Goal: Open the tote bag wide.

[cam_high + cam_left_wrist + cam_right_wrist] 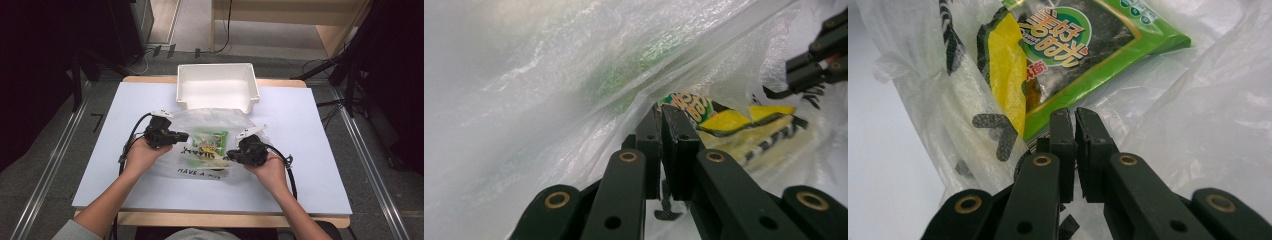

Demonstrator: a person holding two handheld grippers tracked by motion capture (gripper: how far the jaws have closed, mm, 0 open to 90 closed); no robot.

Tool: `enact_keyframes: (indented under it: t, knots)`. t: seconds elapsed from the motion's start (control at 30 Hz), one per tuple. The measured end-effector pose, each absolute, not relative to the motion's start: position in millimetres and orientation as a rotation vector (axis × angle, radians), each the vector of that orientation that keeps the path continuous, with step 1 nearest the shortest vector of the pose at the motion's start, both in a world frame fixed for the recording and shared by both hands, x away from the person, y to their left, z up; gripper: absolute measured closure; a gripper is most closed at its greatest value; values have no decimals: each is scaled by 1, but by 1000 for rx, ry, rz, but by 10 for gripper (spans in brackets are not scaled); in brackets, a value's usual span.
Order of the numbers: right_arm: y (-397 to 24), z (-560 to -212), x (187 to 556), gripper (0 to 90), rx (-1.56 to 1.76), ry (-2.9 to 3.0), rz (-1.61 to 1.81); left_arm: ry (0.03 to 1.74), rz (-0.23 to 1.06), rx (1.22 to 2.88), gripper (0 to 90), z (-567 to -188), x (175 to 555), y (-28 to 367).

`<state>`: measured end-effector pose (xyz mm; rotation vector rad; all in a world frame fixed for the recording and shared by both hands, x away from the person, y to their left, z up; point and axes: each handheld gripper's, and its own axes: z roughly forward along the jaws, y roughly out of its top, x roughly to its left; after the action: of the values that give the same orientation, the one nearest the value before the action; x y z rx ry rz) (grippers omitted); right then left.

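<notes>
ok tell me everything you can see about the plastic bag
The plastic bag is thin, crinkled, see-through film with black lettering and stripes printed on it. It lies on the white table, its far edge up against the white bin. A green snack packet with some yellow on it shows inside. The left gripper and right gripper each pinch the film from opposite sides, jaws shut on it.

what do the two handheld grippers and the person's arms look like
Left gripper and right gripper are black, each with a pale three-cornered plate on top and a black trailing cable. Their jaws are flat black bars on link arms with brass-coloured rivets. A grey sleeve shows.
</notes>
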<state>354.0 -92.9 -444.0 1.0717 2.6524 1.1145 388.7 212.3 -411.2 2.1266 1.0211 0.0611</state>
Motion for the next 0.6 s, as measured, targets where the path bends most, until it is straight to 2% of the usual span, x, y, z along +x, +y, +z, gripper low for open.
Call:
enact_keyframes:
  t: [0.33,0.6]
  knots:
    - [-93,-451,360,883,1101,2662,1108,1089,-3,2176,885,-438,408,208]
    - [-96,-457,360,884,1154,2671,1063,1095,-43,2219,890,-451,394,217]
